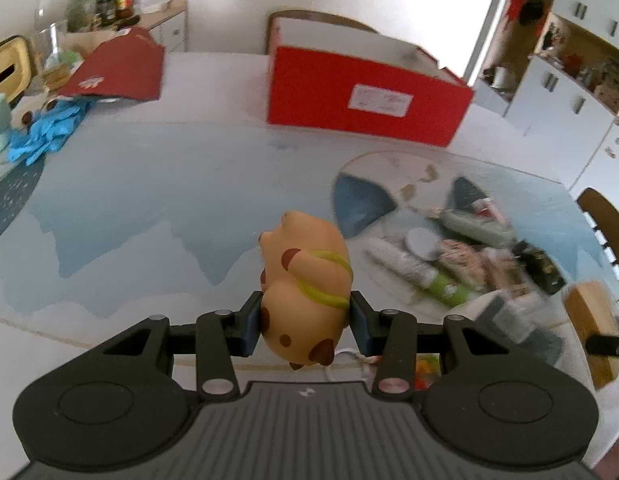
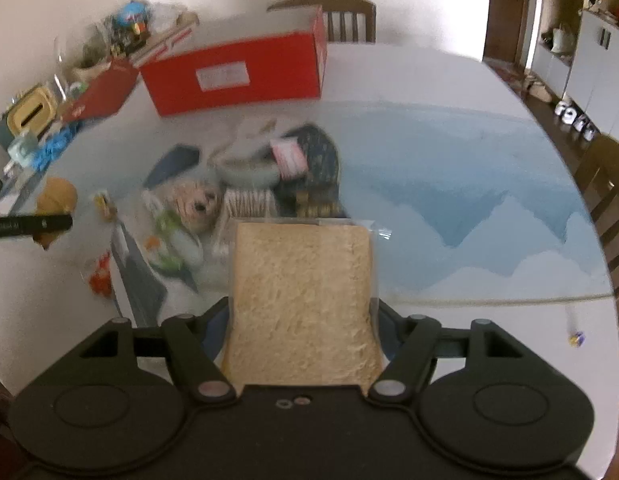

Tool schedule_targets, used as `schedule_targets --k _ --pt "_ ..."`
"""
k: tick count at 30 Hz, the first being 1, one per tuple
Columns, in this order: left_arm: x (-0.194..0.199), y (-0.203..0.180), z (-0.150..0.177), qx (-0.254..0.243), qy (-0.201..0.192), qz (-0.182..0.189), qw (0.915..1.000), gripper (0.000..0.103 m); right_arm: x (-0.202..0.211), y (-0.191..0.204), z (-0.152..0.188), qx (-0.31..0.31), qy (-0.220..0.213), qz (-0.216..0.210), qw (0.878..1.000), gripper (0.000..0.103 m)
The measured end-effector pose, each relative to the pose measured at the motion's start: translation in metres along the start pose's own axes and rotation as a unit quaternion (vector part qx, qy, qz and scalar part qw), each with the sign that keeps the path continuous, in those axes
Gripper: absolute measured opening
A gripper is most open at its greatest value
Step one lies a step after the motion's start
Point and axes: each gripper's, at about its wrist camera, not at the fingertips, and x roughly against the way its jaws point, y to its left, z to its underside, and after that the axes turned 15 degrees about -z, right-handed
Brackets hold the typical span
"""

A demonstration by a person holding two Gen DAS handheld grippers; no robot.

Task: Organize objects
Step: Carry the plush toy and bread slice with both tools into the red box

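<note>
Two loads aloft, left hand-held gripper (image 1: pixel 305 320) clamped on dog toy (image 1: pixel 305 280), right hand-held gripper (image 2: pixel 303 328) clamped on wrapped bread (image 2: pixel 301 304), bare tabletop (image 1: pixel 169 200) before red box (image 1: pixel 361 92), clutter pile (image 2: pixel 237 196) nearer.

A round white table (image 1: pixel 197 80) with a blue mountain-print cover bears an open red cardboard box (image 1: pixel 365 92) at twelve o'clock, crumpled blue gloves (image 1: pixel 49 128) at ten o'clock.
</note>
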Motion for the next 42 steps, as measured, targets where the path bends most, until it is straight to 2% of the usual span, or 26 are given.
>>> schedule_targets --k 12,22,31,42 --pt "0.008 -0.012 -0.057 -0.034 -0.014 0.057 0.9977 0.043 0.005 0.034 -0.082 0.05 -0.034 0.001 0.998 0.071" --pt "0.001 -0.011 -0.144 -0.055 -0.043 0.086 0.9938 0.044 -0.009 0.055 -0.162 0.077 -0.069 0.001 0.995 0.071" --pt "-0.021 -0.018 -0.214 -0.104 -0.054 0.082 0.9897 0.044 -0.038 0.067 -0.228 0.101 -0.075 0.015 0.992 0.071" --pt "-0.077 -0.042 -0.282 -0.113 -0.045 0.055 0.9911 0.044 -0.104 0.054 -0.296 0.123 -0.053 0.041 0.99 0.071"
